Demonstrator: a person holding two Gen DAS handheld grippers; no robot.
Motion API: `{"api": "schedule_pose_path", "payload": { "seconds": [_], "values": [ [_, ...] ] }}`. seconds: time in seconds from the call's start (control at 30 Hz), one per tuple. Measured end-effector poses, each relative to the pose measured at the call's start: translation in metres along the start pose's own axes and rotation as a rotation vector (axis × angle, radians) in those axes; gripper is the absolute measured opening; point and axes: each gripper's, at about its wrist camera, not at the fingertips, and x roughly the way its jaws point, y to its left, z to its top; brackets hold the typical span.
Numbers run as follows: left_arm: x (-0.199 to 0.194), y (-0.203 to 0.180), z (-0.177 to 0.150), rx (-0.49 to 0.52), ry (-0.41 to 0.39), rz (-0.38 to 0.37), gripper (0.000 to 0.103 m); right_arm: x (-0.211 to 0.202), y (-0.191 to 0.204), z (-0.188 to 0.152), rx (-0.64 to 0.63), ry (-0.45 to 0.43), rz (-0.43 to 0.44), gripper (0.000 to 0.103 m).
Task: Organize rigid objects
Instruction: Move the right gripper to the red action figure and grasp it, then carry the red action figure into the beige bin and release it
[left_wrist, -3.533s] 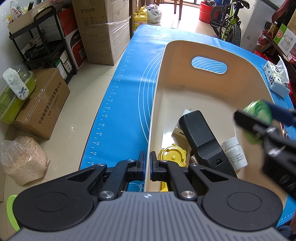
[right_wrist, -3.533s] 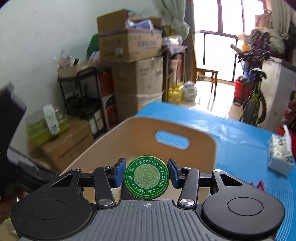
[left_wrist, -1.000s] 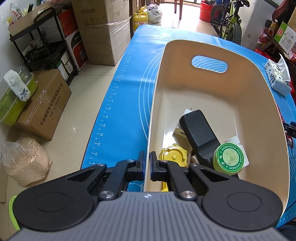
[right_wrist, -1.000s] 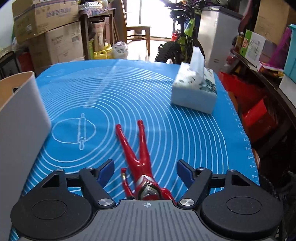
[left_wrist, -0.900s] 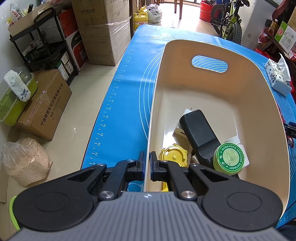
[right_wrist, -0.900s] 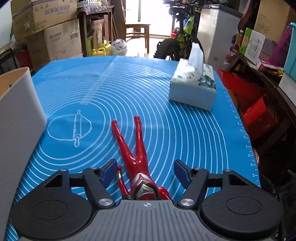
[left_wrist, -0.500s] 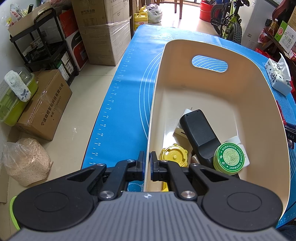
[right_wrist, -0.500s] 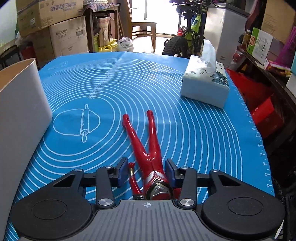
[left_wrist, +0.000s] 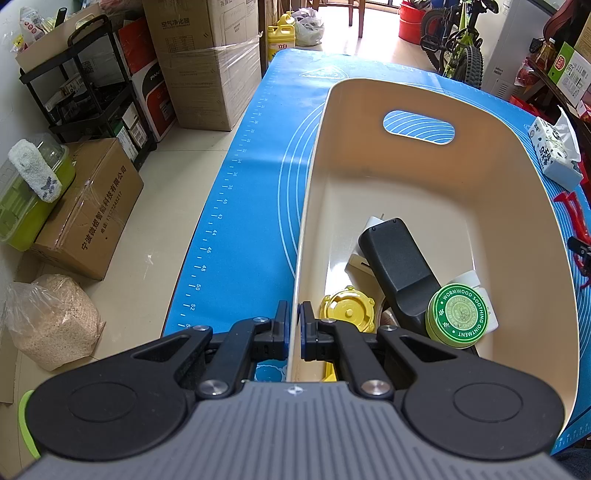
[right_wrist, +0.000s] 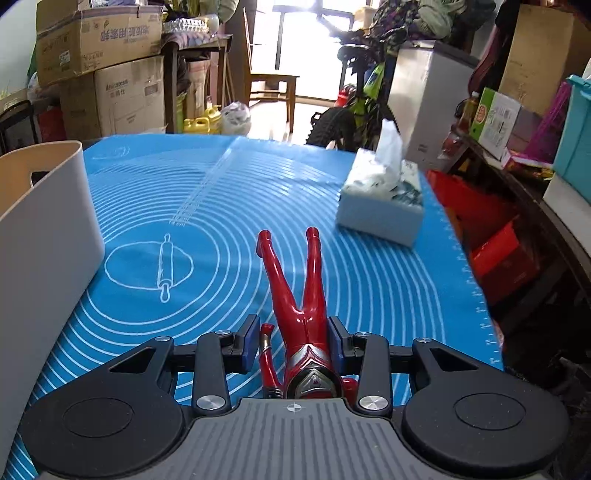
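Bin (left_wrist: 436, 192), cream, fills the frame's right half, holding a black device (left_wrist: 399, 266), green ointment tin (left_wrist: 458, 314) and yellow lid (left_wrist: 349, 308). Left gripper (left_wrist: 291, 325) pinches its near wall. Right gripper (right_wrist: 293, 341) clamps the red figure (right_wrist: 299, 295), lower centre above the blue mat (right_wrist: 221, 206).

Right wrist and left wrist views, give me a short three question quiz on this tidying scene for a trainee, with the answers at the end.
1. True or false: the left claw is shut on the rim of the beige bin.
2. What does the right claw have between its pads? A) tissue box B) red action figure C) green ointment tin
3. Which round green item lies inside the bin beside the black device?

Key
1. True.
2. B, the red action figure, feet pointing away toward the tissue box.
3. The green ointment tin.
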Motion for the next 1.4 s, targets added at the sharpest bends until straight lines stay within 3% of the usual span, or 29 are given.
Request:
{"api": "schedule_pose_path", "payload": {
  "seconds": [0.53, 0.87, 1.17, 1.4],
  "values": [
    [0.0, 0.0, 0.0, 0.0, 0.0, 0.0, 0.007, -0.07, 0.015, 0.031, 0.004, -0.176, 0.071, 0.045],
    [0.001, -0.001, 0.0, -0.003, 0.001, -0.003, 0.006, -0.119, 0.06, 0.066, -0.046, -0.267, 0.173, 0.046],
    [0.001, -0.001, 0.0, -0.002, 0.001, -0.003, 0.006, -0.13, 0.123, 0.074, -0.065, -0.226, 0.294, 0.046],
    [0.001, -0.002, 0.0, 0.0, 0.0, -0.001, 0.006, -0.116, 0.171, 0.059, -0.102, -0.159, 0.318, 0.045]
  ]
}}
